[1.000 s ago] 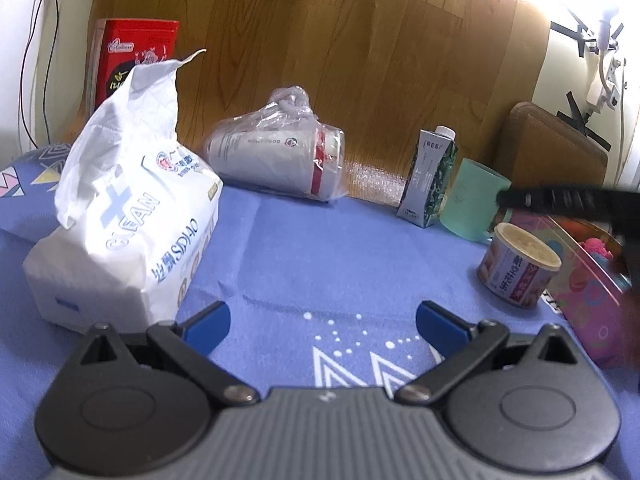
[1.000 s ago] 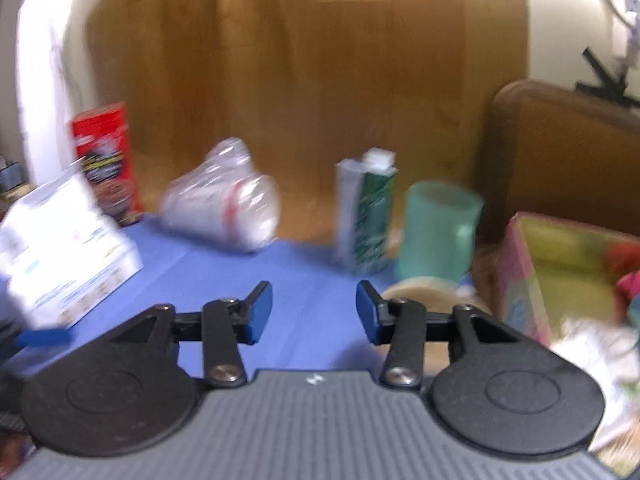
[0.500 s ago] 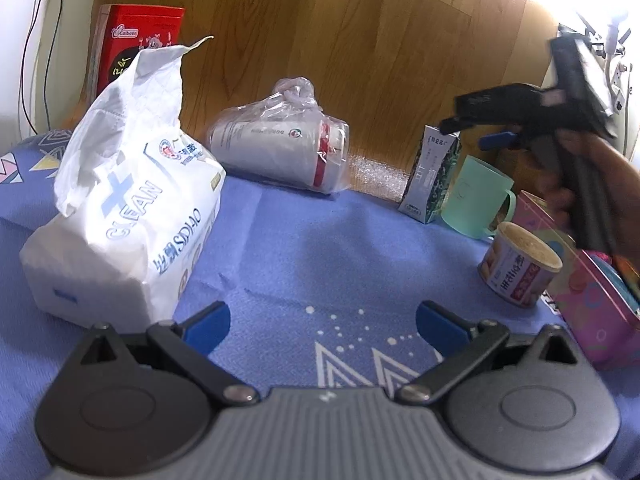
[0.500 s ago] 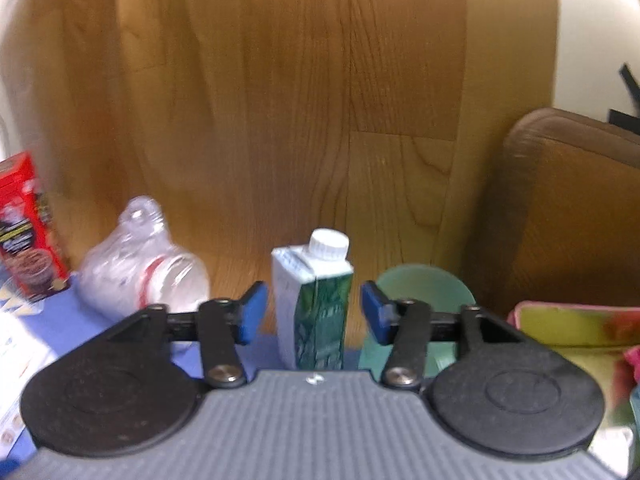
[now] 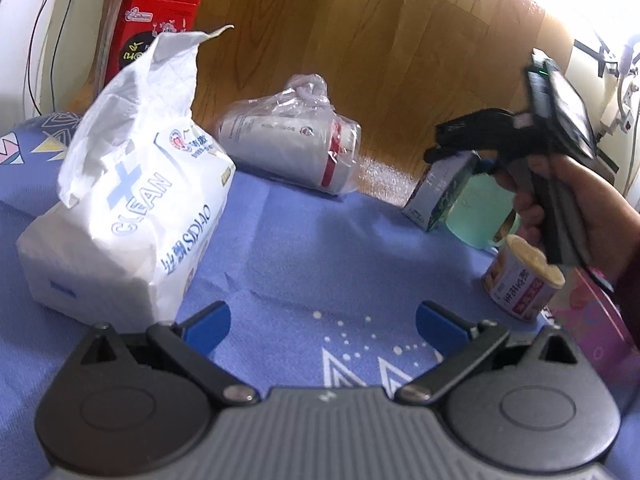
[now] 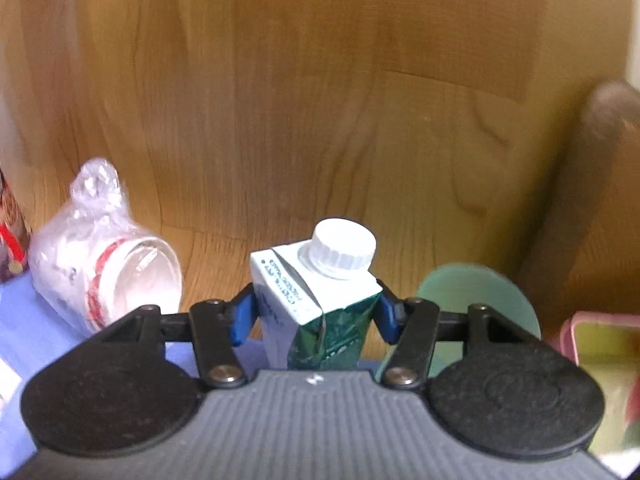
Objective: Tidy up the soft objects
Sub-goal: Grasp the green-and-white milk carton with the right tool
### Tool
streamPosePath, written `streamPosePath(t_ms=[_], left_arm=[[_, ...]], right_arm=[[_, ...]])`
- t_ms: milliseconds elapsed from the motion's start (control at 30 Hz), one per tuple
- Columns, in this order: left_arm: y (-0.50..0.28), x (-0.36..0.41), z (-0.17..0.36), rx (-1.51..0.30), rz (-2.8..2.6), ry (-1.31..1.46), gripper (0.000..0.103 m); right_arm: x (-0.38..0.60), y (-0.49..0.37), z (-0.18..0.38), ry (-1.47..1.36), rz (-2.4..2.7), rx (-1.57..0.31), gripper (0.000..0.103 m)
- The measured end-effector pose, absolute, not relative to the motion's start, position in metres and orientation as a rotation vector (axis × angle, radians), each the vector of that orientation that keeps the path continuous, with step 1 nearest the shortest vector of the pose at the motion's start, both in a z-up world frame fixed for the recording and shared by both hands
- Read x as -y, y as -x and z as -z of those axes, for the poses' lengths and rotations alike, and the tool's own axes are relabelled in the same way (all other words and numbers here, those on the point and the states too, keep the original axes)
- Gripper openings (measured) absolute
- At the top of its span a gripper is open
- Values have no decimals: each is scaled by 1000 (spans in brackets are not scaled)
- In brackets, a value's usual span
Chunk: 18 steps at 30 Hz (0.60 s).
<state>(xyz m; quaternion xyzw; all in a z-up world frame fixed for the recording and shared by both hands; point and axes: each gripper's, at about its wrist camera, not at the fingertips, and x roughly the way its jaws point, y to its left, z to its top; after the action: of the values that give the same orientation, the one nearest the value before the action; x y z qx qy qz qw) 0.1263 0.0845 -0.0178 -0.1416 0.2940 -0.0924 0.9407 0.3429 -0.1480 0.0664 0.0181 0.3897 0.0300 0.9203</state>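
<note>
A green and white milk carton (image 6: 320, 280) with a white screw cap stands at the back of the blue cloth. My right gripper (image 6: 315, 316) reaches down around its top. Its jaws are closing, and both blue pads touch the carton's sides. In the left wrist view the same gripper (image 5: 452, 148), held by a hand (image 5: 580, 208), sits over the carton (image 5: 436, 196). My left gripper (image 5: 322, 324) stands open, low over the cloth, with nothing between its fingers. A white tissue pack (image 5: 132, 216) lies to its left.
A plastic bag of paper cups (image 5: 296, 152) lies on its side by the wooden board. A green mug (image 5: 480, 216) stands right of the carton, with a small can (image 5: 520, 280) and a pink box (image 5: 592, 320) nearer. A red box (image 5: 152, 28) stands at the back left.
The right gripper swept in from the right and came down over the carton, which now sits between its pads. The left gripper stayed in place.
</note>
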Motion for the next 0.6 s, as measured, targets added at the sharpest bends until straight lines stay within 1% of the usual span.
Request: streamPosePath(t_ms=[133, 267, 333, 500, 600], left_arm=[[-121, -89, 13, -537, 205, 310, 102], [-110, -101, 5, -430, 256, 384, 102], [-108, -104, 4, -412, 278, 406, 102], [-109, -96, 7, -458, 381, 420, 102], [-109, -77, 8, -506, 468, 387, 102]], right_arm=[[161, -301, -82, -243, -157, -835, 60], [164, -238, -95, -344, -285, -870, 61], [167, -202, -98, -370, -336, -870, 61], [189, -96, -97, -368, -423, -838, 61], [216, -35, -84, -368, -424, -816, 61]])
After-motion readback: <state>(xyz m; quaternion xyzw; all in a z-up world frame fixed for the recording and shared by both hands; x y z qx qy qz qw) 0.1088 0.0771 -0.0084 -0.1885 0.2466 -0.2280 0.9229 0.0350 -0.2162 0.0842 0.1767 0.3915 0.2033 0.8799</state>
